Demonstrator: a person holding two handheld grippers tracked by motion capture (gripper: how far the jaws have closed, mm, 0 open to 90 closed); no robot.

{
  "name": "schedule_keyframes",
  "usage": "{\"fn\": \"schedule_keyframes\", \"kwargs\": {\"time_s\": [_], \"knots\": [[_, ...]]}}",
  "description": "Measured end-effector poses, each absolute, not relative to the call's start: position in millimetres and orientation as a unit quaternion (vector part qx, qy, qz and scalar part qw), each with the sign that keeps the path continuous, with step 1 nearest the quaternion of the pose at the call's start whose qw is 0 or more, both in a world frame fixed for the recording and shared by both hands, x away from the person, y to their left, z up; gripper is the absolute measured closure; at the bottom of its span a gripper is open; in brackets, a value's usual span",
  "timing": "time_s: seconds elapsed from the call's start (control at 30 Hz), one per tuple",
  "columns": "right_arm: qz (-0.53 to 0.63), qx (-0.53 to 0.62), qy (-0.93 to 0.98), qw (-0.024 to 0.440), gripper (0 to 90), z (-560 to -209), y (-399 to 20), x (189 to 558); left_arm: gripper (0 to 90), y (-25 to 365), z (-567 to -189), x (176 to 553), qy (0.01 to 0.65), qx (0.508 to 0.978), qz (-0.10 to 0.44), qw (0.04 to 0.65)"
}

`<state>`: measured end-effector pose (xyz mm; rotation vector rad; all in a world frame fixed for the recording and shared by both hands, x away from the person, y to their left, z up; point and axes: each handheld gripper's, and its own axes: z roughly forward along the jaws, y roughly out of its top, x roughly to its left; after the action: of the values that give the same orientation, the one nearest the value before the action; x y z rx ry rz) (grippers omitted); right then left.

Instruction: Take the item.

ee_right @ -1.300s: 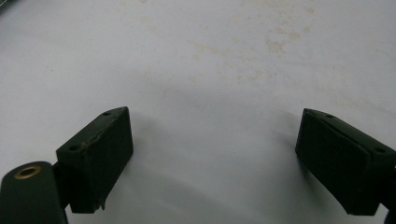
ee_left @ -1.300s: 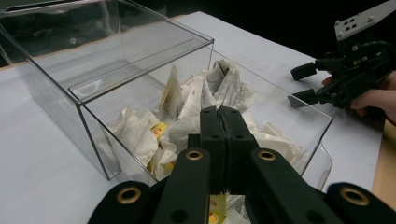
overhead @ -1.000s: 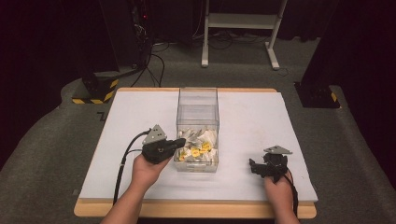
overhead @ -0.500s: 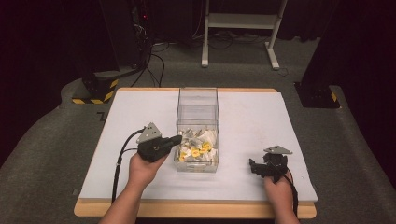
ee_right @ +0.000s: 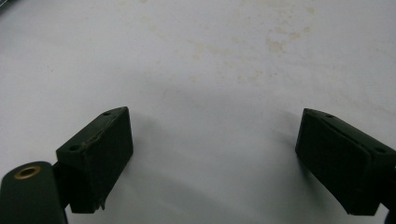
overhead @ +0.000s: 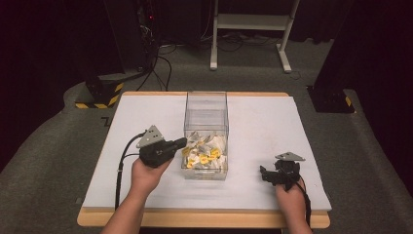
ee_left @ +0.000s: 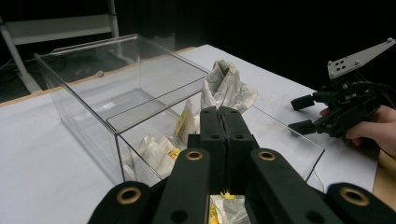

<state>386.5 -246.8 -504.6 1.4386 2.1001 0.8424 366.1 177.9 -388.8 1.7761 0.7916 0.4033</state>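
Wrappers (overhead: pixel 204 155), crumpled paper and foil, are lying in the clear box (overhead: pixel 206 105) just right of the left gripper (overhead: pixel 181 142), its fingers clenched empty. Light, soft, slippery: pinching a raised crease looks best. Right gripper (overhead: pixel 264 173) is resting released on the counter (overhead: pixel 131 117).

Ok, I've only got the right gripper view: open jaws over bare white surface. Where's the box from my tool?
Observer: The clear box stands to the left of your right tool, apart from it.
Operator: Anything in it?
Observer: Crumpled white and yellow packets, heaped at the end nearer the person.
Operator: And the left tool?
Observer: The left tool is shut, its tip at the box's left rim by the packets.
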Motion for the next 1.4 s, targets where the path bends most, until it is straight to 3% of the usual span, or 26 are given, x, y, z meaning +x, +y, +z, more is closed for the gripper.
{"fn": "schedule_keyframes", "kwargs": {"time_s": [1.4], "knots": [[0.306, 0.522, 0.763, 0.228, 10.9, -504.5, -246.8, 386.5, 88.9, 255.6, -386.0, 339.0, 0.380, 0.713, 0.208, 0.551]]}}
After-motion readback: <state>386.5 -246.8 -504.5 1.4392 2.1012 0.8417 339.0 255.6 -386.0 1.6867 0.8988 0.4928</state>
